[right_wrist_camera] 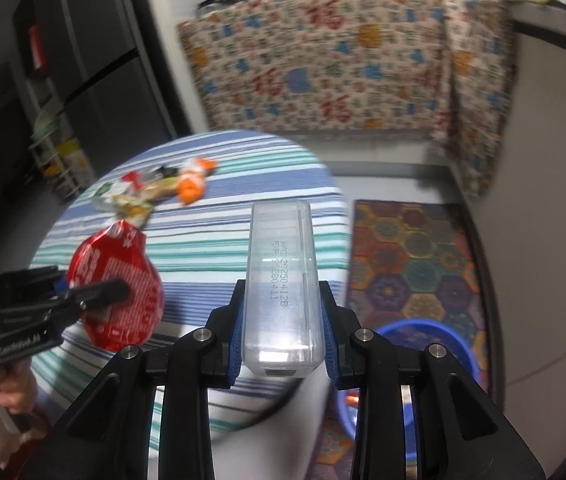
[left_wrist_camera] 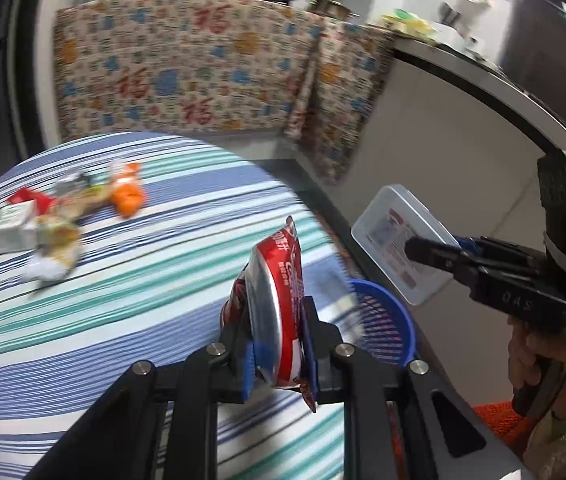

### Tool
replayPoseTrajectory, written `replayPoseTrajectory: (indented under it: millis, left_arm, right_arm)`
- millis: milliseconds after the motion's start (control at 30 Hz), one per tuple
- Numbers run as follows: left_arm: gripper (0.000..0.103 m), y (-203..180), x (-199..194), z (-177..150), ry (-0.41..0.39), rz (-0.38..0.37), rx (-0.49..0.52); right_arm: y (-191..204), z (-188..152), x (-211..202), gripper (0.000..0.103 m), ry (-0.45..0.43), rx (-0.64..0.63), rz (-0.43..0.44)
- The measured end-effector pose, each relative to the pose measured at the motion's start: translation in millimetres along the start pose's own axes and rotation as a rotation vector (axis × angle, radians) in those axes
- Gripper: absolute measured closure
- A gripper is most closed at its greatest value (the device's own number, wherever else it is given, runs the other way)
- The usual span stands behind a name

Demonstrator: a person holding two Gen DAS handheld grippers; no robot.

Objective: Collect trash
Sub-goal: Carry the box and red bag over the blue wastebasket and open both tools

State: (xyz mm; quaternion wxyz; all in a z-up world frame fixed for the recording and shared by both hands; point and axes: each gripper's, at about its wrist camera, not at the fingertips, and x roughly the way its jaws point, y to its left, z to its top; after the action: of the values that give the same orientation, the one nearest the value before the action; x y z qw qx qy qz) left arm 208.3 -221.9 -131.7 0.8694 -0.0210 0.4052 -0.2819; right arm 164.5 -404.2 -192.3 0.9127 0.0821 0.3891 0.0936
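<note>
Two tools each clamp trash above the striped table point(left_wrist_camera: 83, 312). The left wrist view shows the left tool point(left_wrist_camera: 277, 344) pinching a red wrapper point(left_wrist_camera: 279, 280) edge-on, long axis upward, near the blue basket point(left_wrist_camera: 387, 320). The right wrist view shows the right tool point(right_wrist_camera: 281, 328) gripping a clear plastic box point(right_wrist_camera: 281, 272), its long axis pointing away, and the wrapper's flat face.

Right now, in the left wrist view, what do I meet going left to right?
White carton → orange wrapper → red foil packet in the left claw → blue basket → clear plastic box in the right claw.
</note>
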Motion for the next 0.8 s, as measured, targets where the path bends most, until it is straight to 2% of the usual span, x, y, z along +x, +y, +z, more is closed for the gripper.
replayPoseTrajectory:
  millis: [167, 467, 633, 800]
  left_arm:
    - [0.083, -61, 31, 8, 0.029, -0.068, 0.075]
    - [0.083, -143, 108, 10, 0.096, -0.162, 0.107]
    - [0.083, -160, 159, 1, 0.143, -0.173, 0.100]
    - [0.083, -168, 202, -10, 0.184, -0.175, 0.102]
  right_arm:
    - [-55, -10, -13, 0.071, 0.035, 0.052, -0.075]
    - [-147, -37, 12, 0.071, 0.162, 0.138, -0.168]
    - [-192, -53, 24, 0.071, 0.188, 0.235, -0.149]
    - [-217, -71, 33, 0.071, 0.213, 0.292, -0.127]
